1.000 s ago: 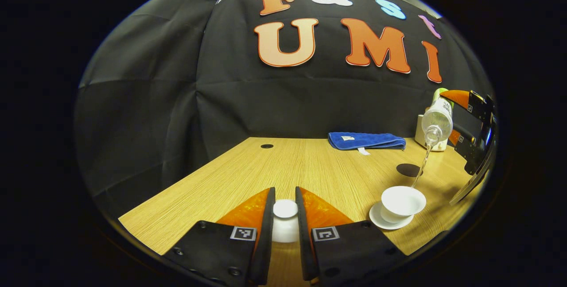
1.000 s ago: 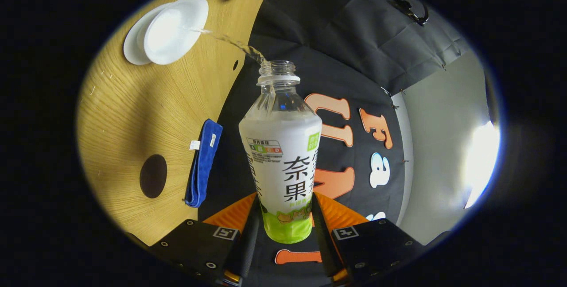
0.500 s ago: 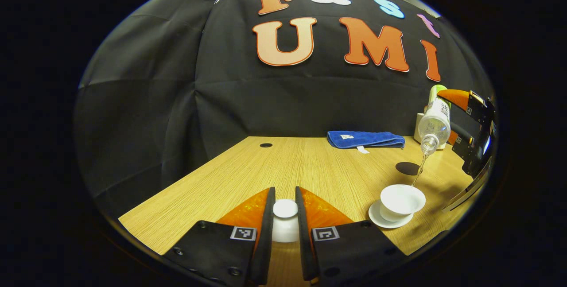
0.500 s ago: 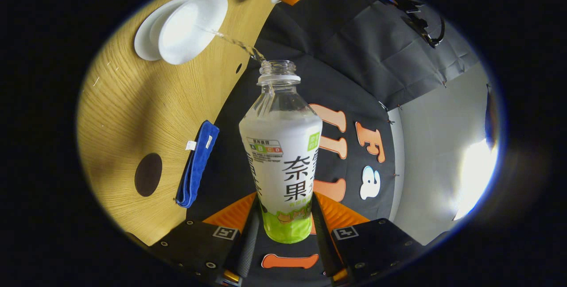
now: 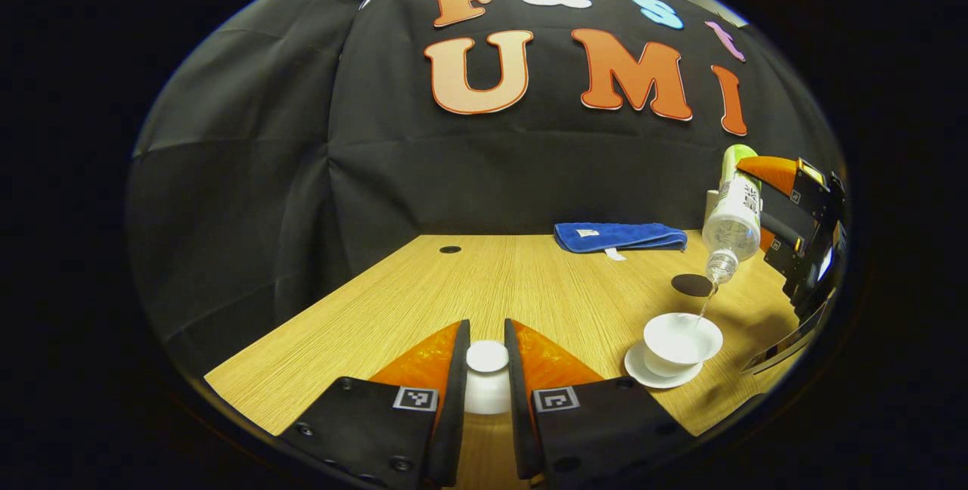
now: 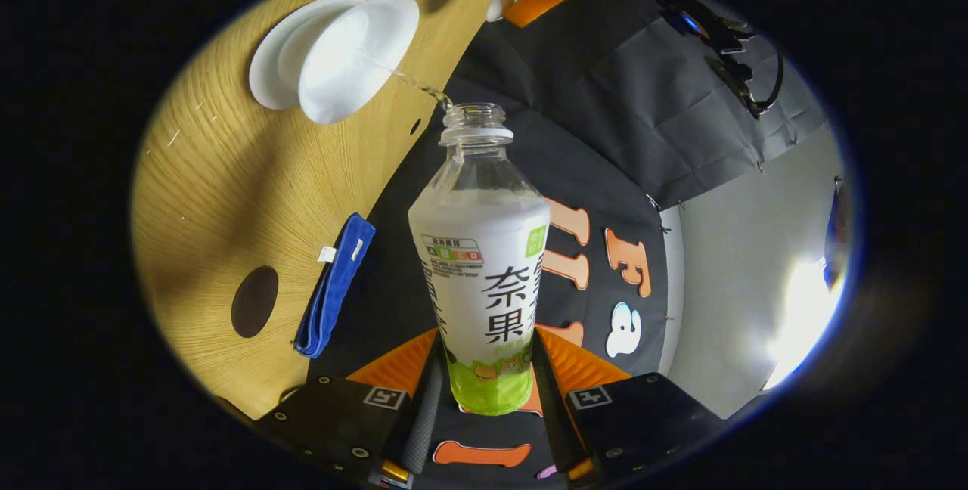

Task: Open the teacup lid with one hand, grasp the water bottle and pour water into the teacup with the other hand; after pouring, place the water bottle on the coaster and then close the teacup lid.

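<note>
- Left of the cup [image 5: 682, 337], the left claw [image 5: 487, 369] pinches the lid [image 5: 487, 358] above the surface [image 5: 529, 286].
- Right claw [image 6: 485, 380] pinches the bottle [image 6: 479, 248], pouring into the cup.
- Next, I judge: level the bottle, set it on the coaster [image 5: 691, 285] behind the cup.

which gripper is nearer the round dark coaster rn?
Right. The right gripper, tilting the bottle, is above the round dark coaster; the left gripper is nearer the table's front edge.

Left gripper view: low over table [image 5: 484, 286], level, facing booth wall. Right gripper view: high, rolled sideways, looking down. Both share teacup [image 5: 682, 336] [image 6: 355, 59], blue towel [image 5: 618, 236] [image 6: 333, 295], coaster [image 5: 692, 285] [image 6: 254, 301].
</note>
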A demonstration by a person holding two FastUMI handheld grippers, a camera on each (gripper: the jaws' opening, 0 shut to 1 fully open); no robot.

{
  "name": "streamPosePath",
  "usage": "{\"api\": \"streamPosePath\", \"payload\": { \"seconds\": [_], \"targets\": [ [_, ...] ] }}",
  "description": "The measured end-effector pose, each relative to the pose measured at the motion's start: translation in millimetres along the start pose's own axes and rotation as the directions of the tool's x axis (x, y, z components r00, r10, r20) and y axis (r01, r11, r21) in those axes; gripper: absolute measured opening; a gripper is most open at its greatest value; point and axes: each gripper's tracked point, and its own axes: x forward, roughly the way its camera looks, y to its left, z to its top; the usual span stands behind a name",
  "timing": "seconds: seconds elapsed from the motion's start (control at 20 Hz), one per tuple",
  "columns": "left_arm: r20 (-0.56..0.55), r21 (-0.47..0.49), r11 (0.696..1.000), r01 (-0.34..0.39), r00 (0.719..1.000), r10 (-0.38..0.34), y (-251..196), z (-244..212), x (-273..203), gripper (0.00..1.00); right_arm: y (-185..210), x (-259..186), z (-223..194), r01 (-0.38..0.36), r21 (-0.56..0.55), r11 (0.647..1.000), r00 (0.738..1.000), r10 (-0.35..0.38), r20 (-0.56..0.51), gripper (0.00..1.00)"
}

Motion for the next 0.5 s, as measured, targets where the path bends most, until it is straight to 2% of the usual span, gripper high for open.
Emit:
{"api": "streamPosePath", "payload": {
  "seconds": [0.05,0.1,0.15,0.25,0.5],
  "targets": [
    [-0.001,-0.001,1.000,0.001,1.000,-0.001,-0.7,0.0,0.0,0.31,-0.3,-0.1,-1.2,0.007,-0.010,1.000,1.000,-0.007,0.007,0.63],
    [0.000,-0.001,1.000,0.000,1.000,0.000,-0.7,-0.2,0.1,0.31,-0.9,1.3,-0.2,0.014,-0.021,1.000,1.000,-0.014,0.014,0.60],
    [0.001,-0.001,1.000,0.002,1.000,-0.002,-1.0,0.6,0.3,0.32,-0.3,1.8,-0.1,0.018,-0.031,0.999,1.000,-0.017,0.020,0.63],
    [0.002,0.001,1.000,0.001,1.000,-0.001,-1.0,0.3,-0.8,0.31,-1.3,0.7,4.4,0.029,-0.056,0.998,0.999,-0.027,0.044,0.60],
    [0.002,0.000,1.000,0.001,1.000,-0.001,-0.5,0.7,-2.9,0.32,-3.4,0.9,5.1,0.051,-0.077,0.996,0.997,-0.047,0.054,0.63]
  ]
}}
